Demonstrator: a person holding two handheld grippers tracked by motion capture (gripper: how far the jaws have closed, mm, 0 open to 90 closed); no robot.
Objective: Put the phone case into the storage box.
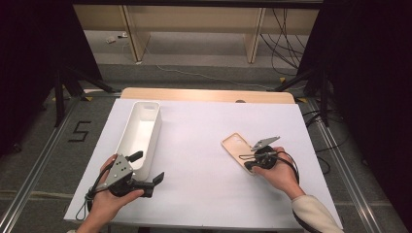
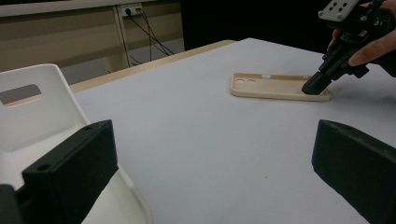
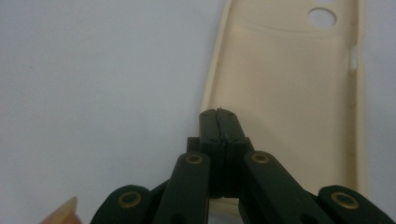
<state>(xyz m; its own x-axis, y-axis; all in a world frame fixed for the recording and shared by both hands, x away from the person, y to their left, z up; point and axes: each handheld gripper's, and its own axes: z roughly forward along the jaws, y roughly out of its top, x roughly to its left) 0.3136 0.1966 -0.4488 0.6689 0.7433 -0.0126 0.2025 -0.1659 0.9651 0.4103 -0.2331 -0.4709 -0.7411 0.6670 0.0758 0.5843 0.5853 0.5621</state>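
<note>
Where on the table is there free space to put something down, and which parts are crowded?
The widest bare patch lies between the white bin and the beige phone case. The far strip behind the case is bare too. It is crowded at the bin's near end, where the open left gripper sits, and at the case's near end, under the shut right gripper.

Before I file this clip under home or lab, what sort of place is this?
Most likely a lab recording station, not a home: a table covered in white sheeting, black stands either side, loose cables on the floor, and a taped number five beside the table.
</note>
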